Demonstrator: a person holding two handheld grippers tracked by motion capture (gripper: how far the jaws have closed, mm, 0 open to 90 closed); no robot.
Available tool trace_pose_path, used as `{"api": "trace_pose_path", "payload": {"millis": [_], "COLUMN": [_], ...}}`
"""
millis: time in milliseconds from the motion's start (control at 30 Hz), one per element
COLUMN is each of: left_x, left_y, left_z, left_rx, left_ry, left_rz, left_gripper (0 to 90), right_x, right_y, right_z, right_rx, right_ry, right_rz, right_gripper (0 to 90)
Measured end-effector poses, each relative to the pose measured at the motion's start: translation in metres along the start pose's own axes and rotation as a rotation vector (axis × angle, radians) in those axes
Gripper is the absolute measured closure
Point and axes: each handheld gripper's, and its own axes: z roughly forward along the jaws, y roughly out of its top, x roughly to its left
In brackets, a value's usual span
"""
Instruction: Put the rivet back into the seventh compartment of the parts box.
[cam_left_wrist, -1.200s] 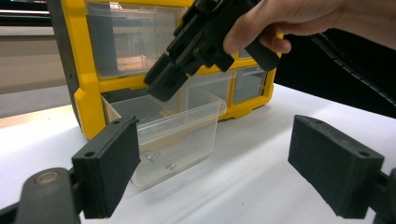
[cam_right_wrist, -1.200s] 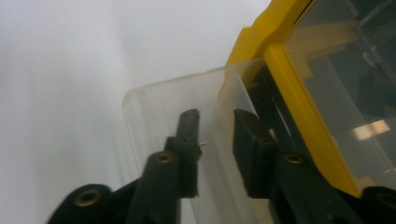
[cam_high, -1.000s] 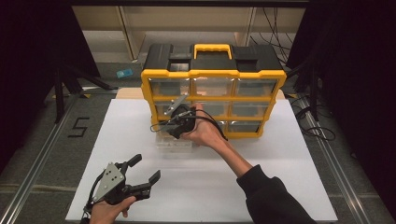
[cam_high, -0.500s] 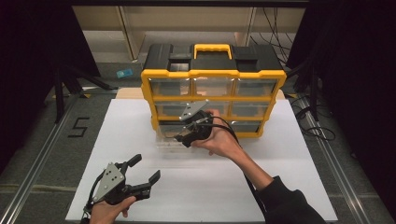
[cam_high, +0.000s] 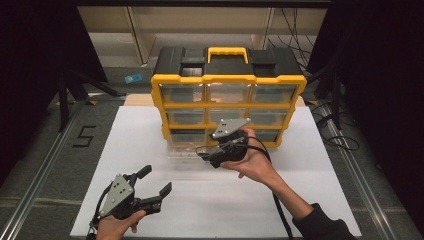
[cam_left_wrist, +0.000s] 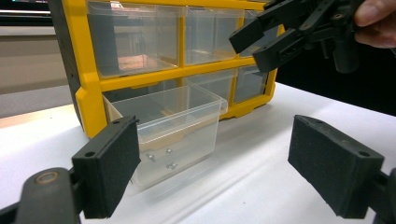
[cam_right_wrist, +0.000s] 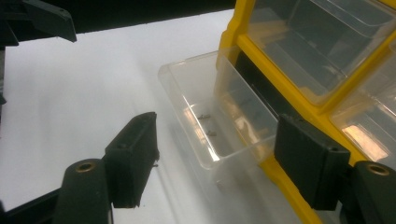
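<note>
While clear drawer (cam_high: 186, 151) sits pulled out of yellow organizer (cam_high: 227, 80) bottom-left slot | R gripper (cam_high: 206, 156) just beside it, jaws just opened wide, empty | L gripper (cam_high: 156, 183) wide, empty, near table (cam_high: 310, 165) front edge.

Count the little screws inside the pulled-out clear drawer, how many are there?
3 small screws lie on the floor of the clear drawer, bunched near its front wall. More could be hidden by glare.

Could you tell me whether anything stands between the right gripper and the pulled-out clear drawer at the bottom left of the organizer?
Nothing visible does. The right gripper, jaws open and just widened with nothing between them, hangs beside the clear drawer. Bare white table lies between them. The left gripper rests apart, nearer the person.
</note>
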Motion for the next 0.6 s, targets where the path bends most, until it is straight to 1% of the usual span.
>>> {"api": "trace_pose_path", "payload": {"millis": [67,167,200,233,333,467,533,600], "left_x": [0.000,0.000,0.000,0.000,0.000,0.000,0.000,0.000], "left_y": [0.000,0.000,0.000,0.000,0.000,0.000,0.000,0.000], "left_z": [0.000,0.000,0.000,0.000,0.000,0.000,0.000,0.000], "left_rx": [0.000,-0.002,-0.003,-0.003,-0.003,-0.003,-0.002,-0.004], "left_ry": [-0.002,-0.001,0.000,0.000,0.000,-0.003,-0.002,0.000], "left_rz": [0.004,0.000,0.001,0.000,0.001,0.000,-0.001,-0.002], "left_gripper": [16.3,16.3,16.3,16.3,16.3,16.3,16.3,16.3], "right_x": [0.000,0.001,0.001,0.001,0.002,0.003,0.004,0.005], "right_y": [-0.003,-0.008,-0.009,-0.010,-0.014,-0.018,-0.021,-0.024], "right_z": [-0.003,-0.006,-0.007,-0.007,-0.010,-0.015,-0.017,-0.019], "right_rx": [-0.011,-0.032,-0.028,-0.035,-0.041,-0.071,-0.066,-0.088], "right_ry": [0.009,0.002,0.013,0.009,0.003,-0.008,-0.001,-0.022], "right_rz": [0.011,0.025,0.030,0.037,0.038,0.045,0.050,0.047], "right_gripper": [30.4,29.1,28.8,28.7,28.2,28.3,28.3,28.2]}}
